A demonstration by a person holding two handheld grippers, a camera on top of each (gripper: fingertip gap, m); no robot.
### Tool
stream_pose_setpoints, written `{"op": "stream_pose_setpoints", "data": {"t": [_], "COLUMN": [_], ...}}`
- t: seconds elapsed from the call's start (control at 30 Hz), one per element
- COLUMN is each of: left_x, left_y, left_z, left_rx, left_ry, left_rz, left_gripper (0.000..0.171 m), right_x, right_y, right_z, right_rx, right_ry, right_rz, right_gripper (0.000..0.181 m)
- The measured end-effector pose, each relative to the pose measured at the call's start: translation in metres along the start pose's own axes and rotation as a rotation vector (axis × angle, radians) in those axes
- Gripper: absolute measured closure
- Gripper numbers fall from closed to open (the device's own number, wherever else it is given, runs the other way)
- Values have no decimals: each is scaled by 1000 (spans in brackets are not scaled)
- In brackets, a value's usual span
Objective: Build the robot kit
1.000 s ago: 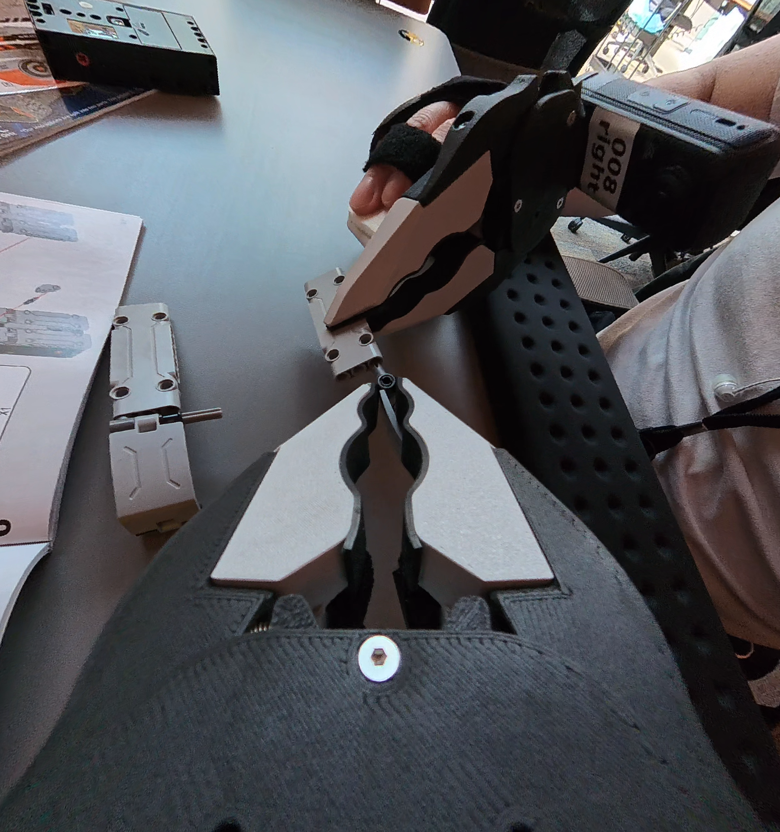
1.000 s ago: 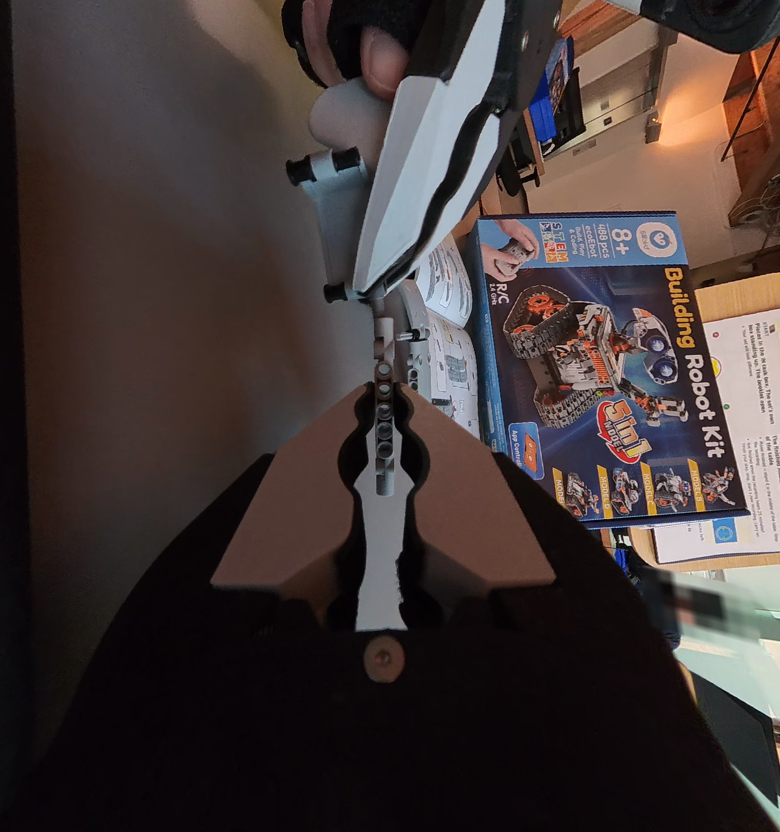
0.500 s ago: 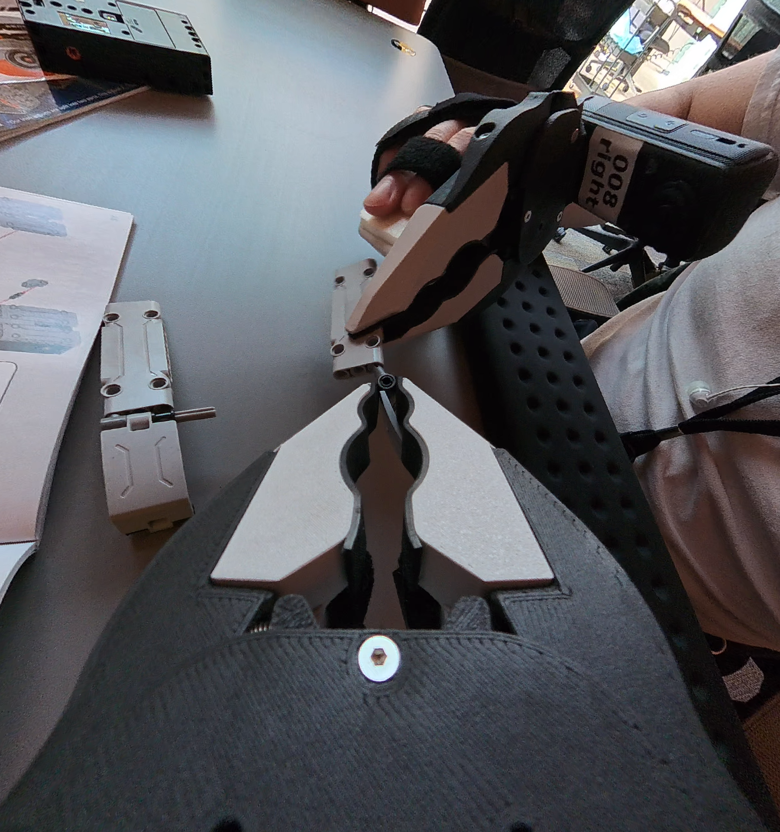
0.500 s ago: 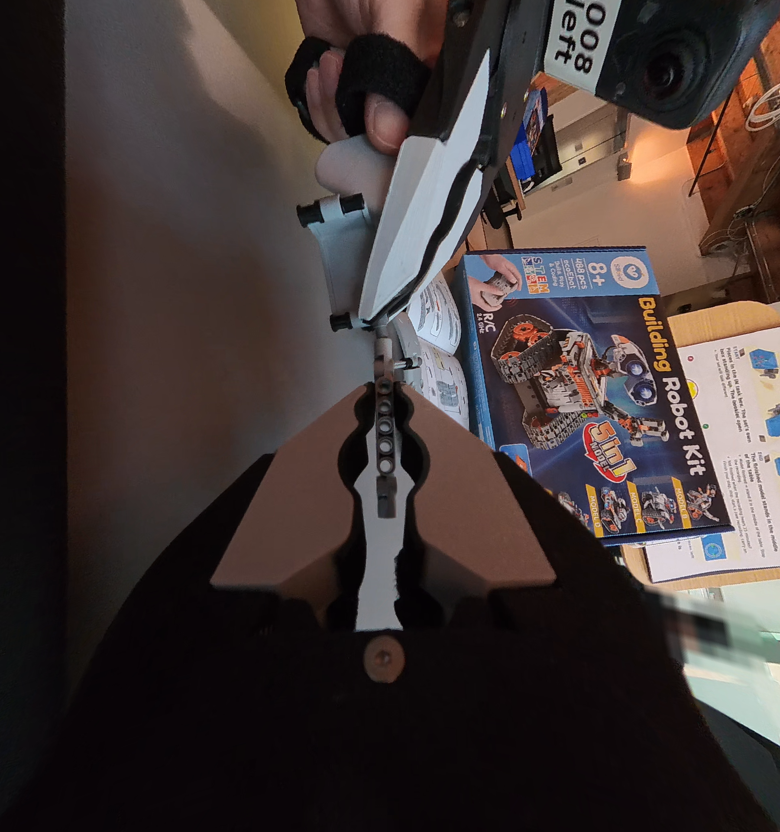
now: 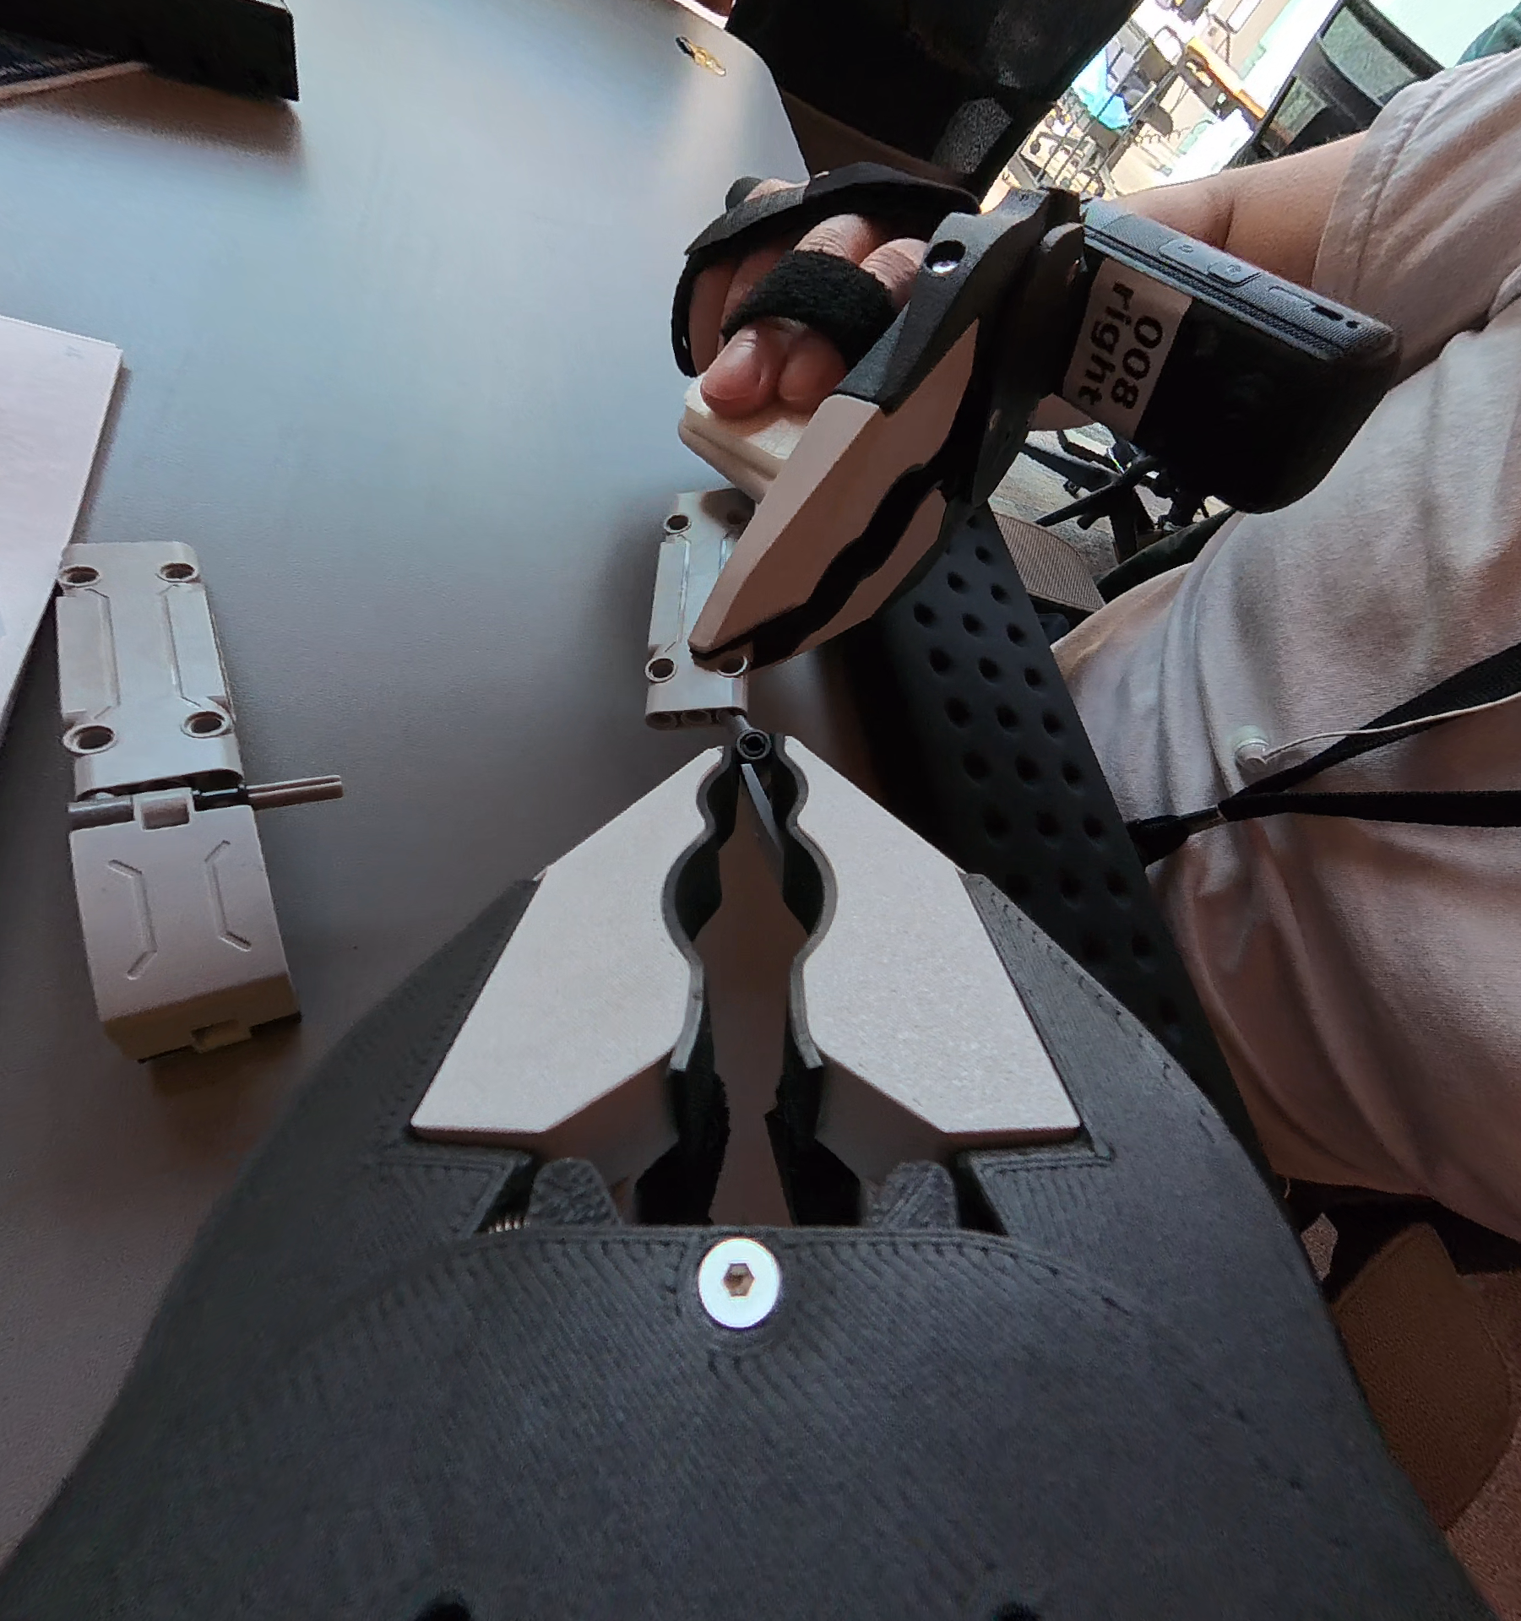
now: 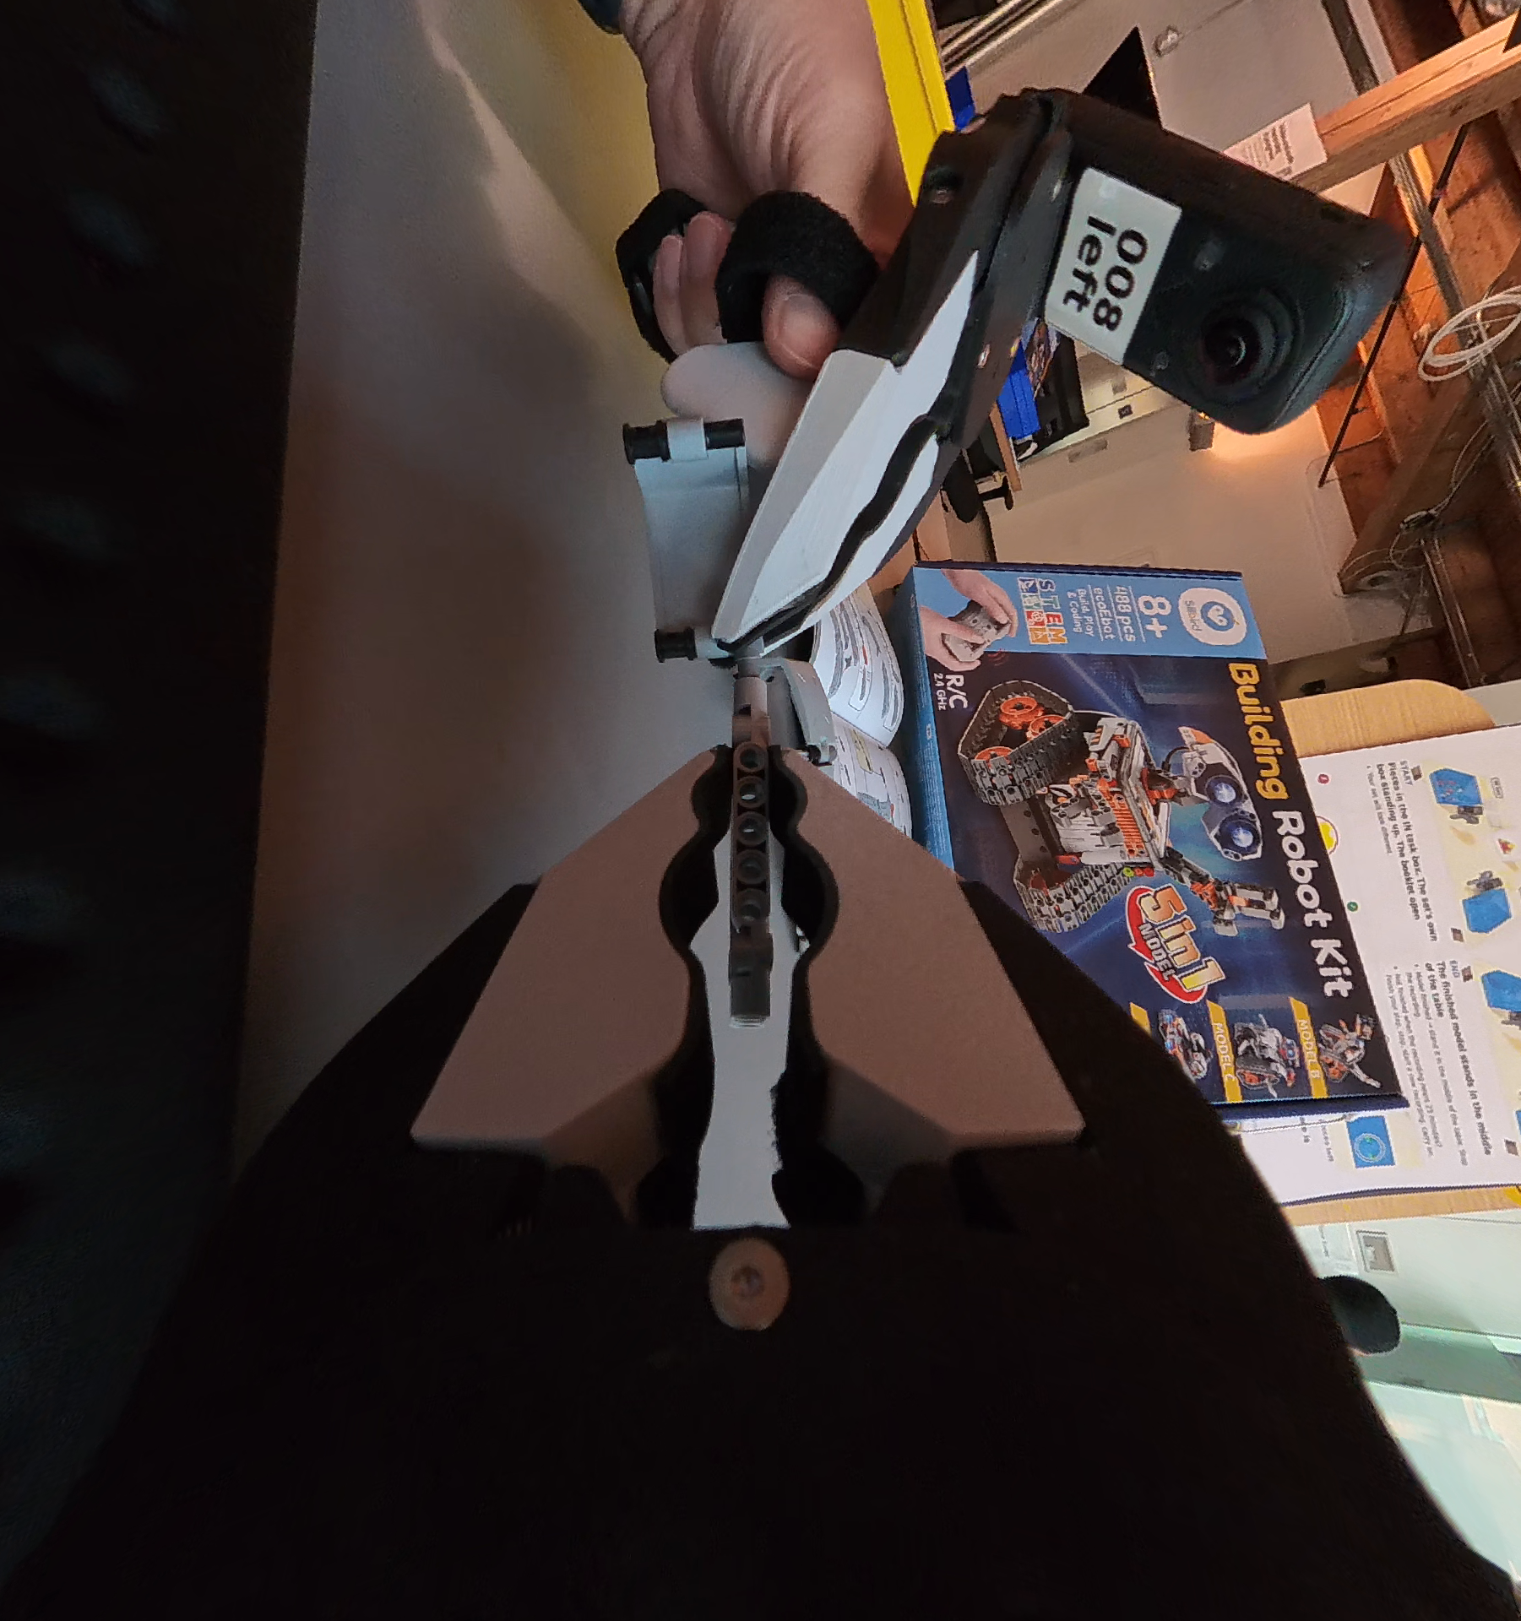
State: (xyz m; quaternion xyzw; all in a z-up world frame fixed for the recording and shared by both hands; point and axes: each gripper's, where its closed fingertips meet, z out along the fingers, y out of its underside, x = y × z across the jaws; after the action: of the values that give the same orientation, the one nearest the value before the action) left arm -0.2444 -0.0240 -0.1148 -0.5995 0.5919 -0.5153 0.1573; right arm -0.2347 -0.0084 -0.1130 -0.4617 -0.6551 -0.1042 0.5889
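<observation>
My left gripper is shut on a thin black piece with a ring end. That end touches the near edge of a grey panel with holes. My right gripper comes in from the upper right with its shut tips on the panel's near corner. In the right wrist view my right gripper is shut on a dark grey beam with holes, which lies along the fingers. Ahead, the left gripper has its tips at the panel, which carries black pins. How the pieces join is hidden.
A grey two-panel assembly with an axle lies on the dark table beside an instruction booklet. A black box sits far left. A perforated black armrest is to the right. A kit box and printed sheet lie beyond. Only a small space, under 4 cm, lies between the two pairs of fingers.
The grey panel has swung from tilted to lying lengthwise away from my left gripper. The right gripper has turned with it. Both grippers stay shut with their tips together.
</observation>
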Motion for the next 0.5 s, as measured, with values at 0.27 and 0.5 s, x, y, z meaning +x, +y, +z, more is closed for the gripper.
{"op": "stream_pose_setpoints", "data": {"t": [0.27, 0.5], "left_x": [0, 10], "left_y": [5, 9], "left_z": [1, 1], "left_rx": [-27, -41], "left_ry": [28, 98], "left_rz": [-42, -30], "left_gripper": [167, 166], "right_x": [-4, -9], "right_y": [-5, -12], "right_z": [-1, -4], "right_rx": [17, 71], "right_ry": [-12, -44], "right_rz": [-13, -21], "right_gripper": [175, 175]}}
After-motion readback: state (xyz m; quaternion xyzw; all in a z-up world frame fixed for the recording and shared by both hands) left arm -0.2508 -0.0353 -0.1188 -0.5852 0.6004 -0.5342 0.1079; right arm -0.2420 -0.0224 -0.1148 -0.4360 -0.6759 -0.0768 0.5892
